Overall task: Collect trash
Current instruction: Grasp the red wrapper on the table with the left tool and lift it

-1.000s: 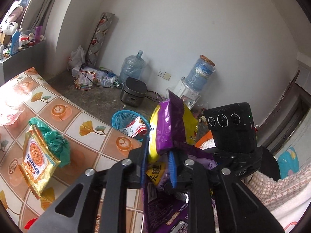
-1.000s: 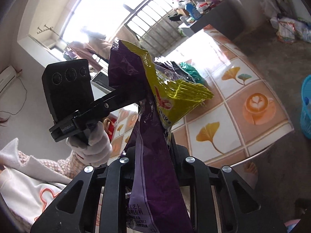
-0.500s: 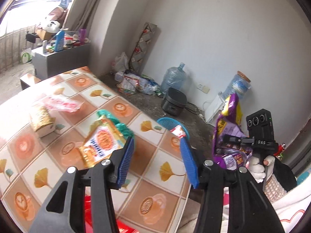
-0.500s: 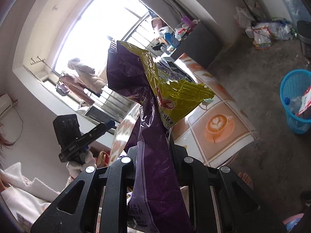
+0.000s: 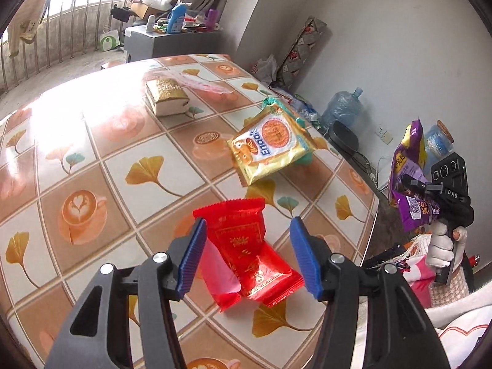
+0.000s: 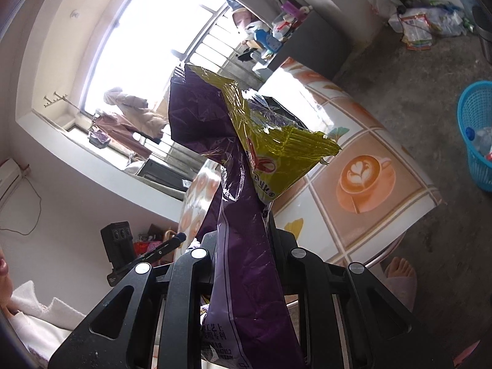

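**Left lining up on red wrapper, right parked with purple bags**

We have the left gripper [image 5: 246, 255] low over the table [image 5: 92, 141], jaws wide apart and holding nothing. The red wrapper [image 5: 249, 255] lies flat on the tablecloth between the blue pads [image 5: 192, 258], not touched on either side as far as we can tell. Our read: the wide opening is there to straddle the wrapper before closing on it.

Right gripper [image 6: 243, 246] is off the table's edge, jaws clamped tight on the purple snack bag [image 6: 246, 246], with a yellow-green torn bag [image 6: 276, 153] bunched in the same grip. The bags stand up out of the jaws, which we judge keeps collected trash clear while the left works.

Further out on the table: a yellow biscuit packet [image 5: 270, 147] lying on something green [image 5: 303, 156], then a gold-topped pack [image 5: 167, 97] with a pink wrapper [image 5: 196, 81] just behind it. All probably left to collect.

Containers: the blue basket [image 6: 476, 141] sits on the floor beyond the table corner, well apart from both grippers. It holds what looks like a plastic bottle plus other scraps; contents are cut off at the frame edge. We take it as the drop target.

Far wall: water jug [image 5: 343, 112] and a dark cooker [image 5: 344, 138] on the floor, cluttered cabinet [image 5: 172, 41] by the window.
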Demonstrator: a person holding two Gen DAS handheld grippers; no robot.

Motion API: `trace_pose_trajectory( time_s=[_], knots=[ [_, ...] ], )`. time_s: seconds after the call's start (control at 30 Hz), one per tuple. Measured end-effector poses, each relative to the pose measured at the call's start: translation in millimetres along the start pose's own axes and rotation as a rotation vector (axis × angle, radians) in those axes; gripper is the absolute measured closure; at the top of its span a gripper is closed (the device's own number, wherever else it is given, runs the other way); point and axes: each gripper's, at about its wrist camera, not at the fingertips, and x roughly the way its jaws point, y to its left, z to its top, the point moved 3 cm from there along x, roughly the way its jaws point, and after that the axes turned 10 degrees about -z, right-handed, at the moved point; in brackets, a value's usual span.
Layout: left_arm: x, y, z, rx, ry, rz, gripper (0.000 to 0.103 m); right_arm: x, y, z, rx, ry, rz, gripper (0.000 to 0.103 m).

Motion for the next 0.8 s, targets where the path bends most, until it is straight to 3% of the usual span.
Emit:
trace_pose_trajectory(
  time_s=[0.2,0.37,0.57,0.73,0.8],
  knots=[
    [24,0,0,0.067,0.041,0.069,0.042,-3,2,-1,-0.006,0.003,-0.018,0.085],
    [45,19,3,0.04,0.086,0.085,0.042,-3,-1,-2,0.004,0.003,-0.024,0.085],
    [59,2,-6,0.193,0.127,0.143,0.044,1,0,-3,0.007,0.011,-0.032,0.085],
    [64,-10,-10,0.257,0.133,0.166,0.062,1,0,-2,0.008,0.01,-0.04,0.085],
    [63,-11,-9,0.258,0.127,0.172,0.082,-1,0,-3,0.009,0.004,-0.037,0.085]
  ],
)
